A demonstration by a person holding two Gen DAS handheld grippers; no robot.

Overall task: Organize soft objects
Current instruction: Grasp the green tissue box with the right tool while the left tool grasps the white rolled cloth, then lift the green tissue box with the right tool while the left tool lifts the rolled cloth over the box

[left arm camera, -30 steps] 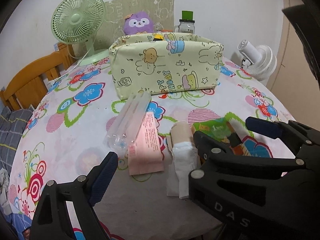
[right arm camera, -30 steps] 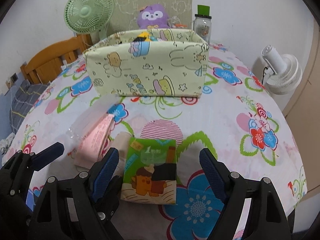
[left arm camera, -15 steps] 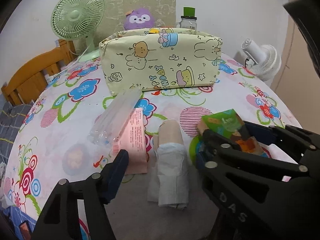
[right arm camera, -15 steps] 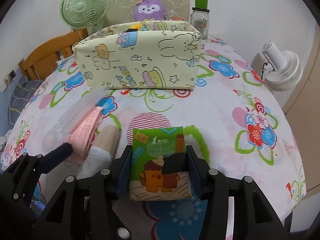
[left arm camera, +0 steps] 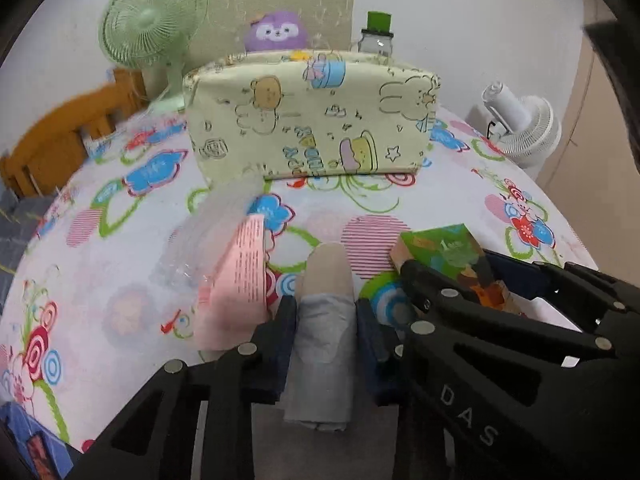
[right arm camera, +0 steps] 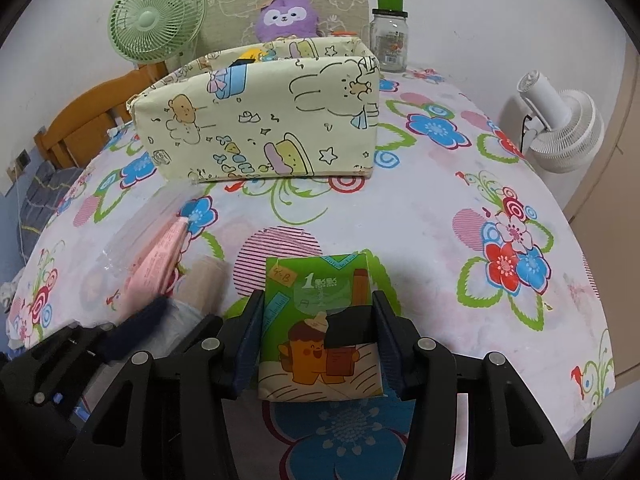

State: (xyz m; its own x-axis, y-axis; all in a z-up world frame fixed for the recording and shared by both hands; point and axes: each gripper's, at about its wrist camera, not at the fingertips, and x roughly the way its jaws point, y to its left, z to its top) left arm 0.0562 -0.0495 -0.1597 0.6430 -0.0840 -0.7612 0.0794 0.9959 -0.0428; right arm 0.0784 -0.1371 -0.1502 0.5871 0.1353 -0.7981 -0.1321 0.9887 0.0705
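Observation:
My left gripper (left arm camera: 325,320) is shut on a rolled white and beige cloth (left arm camera: 326,300) lying on the flowered tablecloth. My right gripper (right arm camera: 318,328) is shut on a green tissue pack with a cartoon (right arm camera: 318,316); the pack also shows in the left wrist view (left arm camera: 444,252). A pink packet (left arm camera: 240,280) and a clear plastic sleeve (left arm camera: 208,232) lie left of the roll. A pale yellow fabric storage box (left arm camera: 312,124) with cartoon prints stands behind them, open at the top; it also shows in the right wrist view (right arm camera: 260,120).
A green desk fan (left arm camera: 152,28), a purple plush (left arm camera: 276,32) and a glass jar with a green lid (right arm camera: 390,36) stand behind the box. A white fan (right arm camera: 560,120) is off the table's right edge. A wooden chair (left arm camera: 52,136) is at the left.
My left gripper moved right over the rolled cloth and shut on it. My right gripper stayed shut on the green pack, which it gripped earlier.

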